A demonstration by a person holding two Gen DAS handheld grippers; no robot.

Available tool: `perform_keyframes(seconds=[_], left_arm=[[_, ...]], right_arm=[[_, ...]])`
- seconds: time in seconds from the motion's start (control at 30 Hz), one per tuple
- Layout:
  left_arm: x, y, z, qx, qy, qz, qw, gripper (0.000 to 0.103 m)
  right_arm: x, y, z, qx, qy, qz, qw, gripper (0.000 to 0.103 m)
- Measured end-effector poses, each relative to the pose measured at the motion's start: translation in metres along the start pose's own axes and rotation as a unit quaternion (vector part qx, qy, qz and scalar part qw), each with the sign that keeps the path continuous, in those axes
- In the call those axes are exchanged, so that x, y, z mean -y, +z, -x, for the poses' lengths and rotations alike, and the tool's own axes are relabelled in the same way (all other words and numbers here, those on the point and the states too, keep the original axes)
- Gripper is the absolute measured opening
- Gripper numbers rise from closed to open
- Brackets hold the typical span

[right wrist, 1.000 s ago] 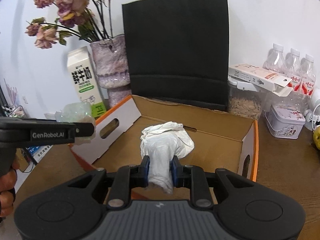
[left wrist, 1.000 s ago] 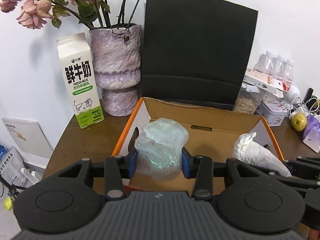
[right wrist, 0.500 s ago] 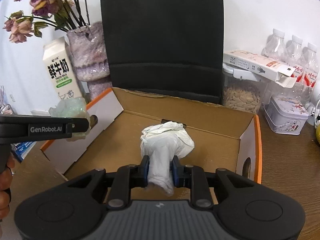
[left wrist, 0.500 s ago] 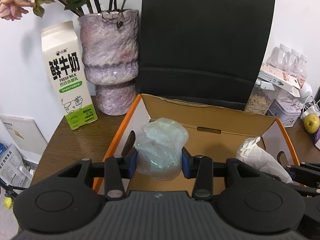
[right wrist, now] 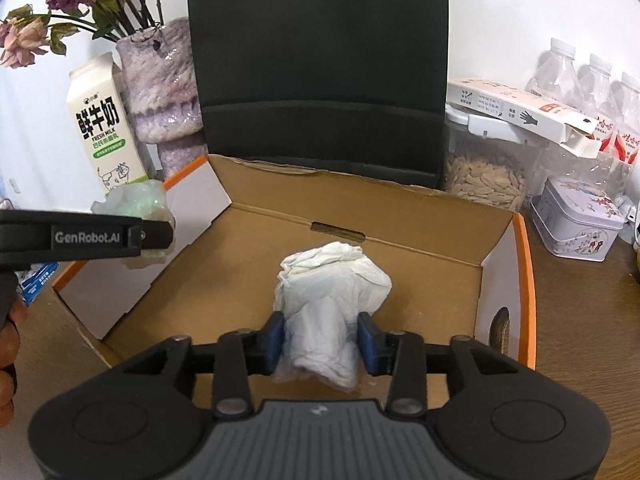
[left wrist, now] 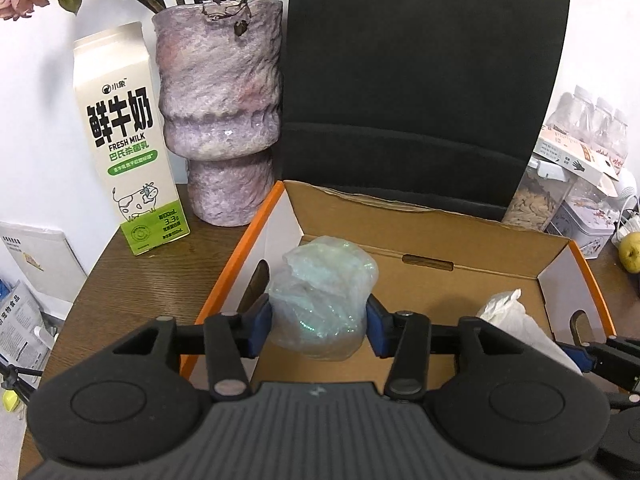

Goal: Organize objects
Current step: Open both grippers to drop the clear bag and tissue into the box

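Left gripper (left wrist: 319, 326), lower centre of left wrist view: jaws closed on crumpled iridescent plastic wrap (left wrist: 322, 298), held over left end of cardboard box (left wrist: 424, 236). Right gripper (right wrist: 321, 344), lower centre of right wrist view: jaws pinched on wadded white tissue (right wrist: 332, 312), held above box floor, centre frame. Step in hand, apparently: depositing both wads in box. Best done by lowering close to floor before parting jaws (light wads drift), keeping clear of orange-edged walls. Milk carton (left wrist: 128, 140) and vase (left wrist: 218, 112), upper left, on desk (left wrist: 148, 276), untouched.
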State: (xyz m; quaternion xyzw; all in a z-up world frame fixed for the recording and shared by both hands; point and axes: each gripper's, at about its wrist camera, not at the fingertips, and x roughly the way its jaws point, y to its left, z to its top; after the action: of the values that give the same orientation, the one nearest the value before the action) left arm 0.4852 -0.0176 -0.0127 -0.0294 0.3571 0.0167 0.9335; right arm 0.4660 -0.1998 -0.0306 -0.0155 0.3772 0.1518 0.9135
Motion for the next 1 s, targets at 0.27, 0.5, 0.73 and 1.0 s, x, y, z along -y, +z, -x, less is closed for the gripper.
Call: perform_keyframes(seconds=[0.27, 0.5, 0.73, 1.0], left_arm=[[-0.003, 0.0, 0.004, 0.012, -0.004, 0.008, 0.9999, 0.097], [-0.005, -0.002, 0.006, 0.012, -0.006, 0.014, 0.9998, 0.103], [-0.006, -0.002, 0.012, 0.015, -0.007, 0.014, 0.9998, 0.103], [-0.005, 0.0, 0.028, 0.023, -0.009, 0.012, 0.9996, 0.103]], right_arm=[[0.002, -0.002, 0.003, 0.009, -0.003, -0.002, 1.0, 0.082], [0.002, -0.003, 0.006, 0.009, 0.002, -0.003, 1.0, 0.103], [0.002, -0.003, 0.011, 0.014, 0.001, -0.007, 1.0, 0.103], [-0.001, -0.002, 0.025, 0.022, 0.0, -0.005, 1.0, 0.103]])
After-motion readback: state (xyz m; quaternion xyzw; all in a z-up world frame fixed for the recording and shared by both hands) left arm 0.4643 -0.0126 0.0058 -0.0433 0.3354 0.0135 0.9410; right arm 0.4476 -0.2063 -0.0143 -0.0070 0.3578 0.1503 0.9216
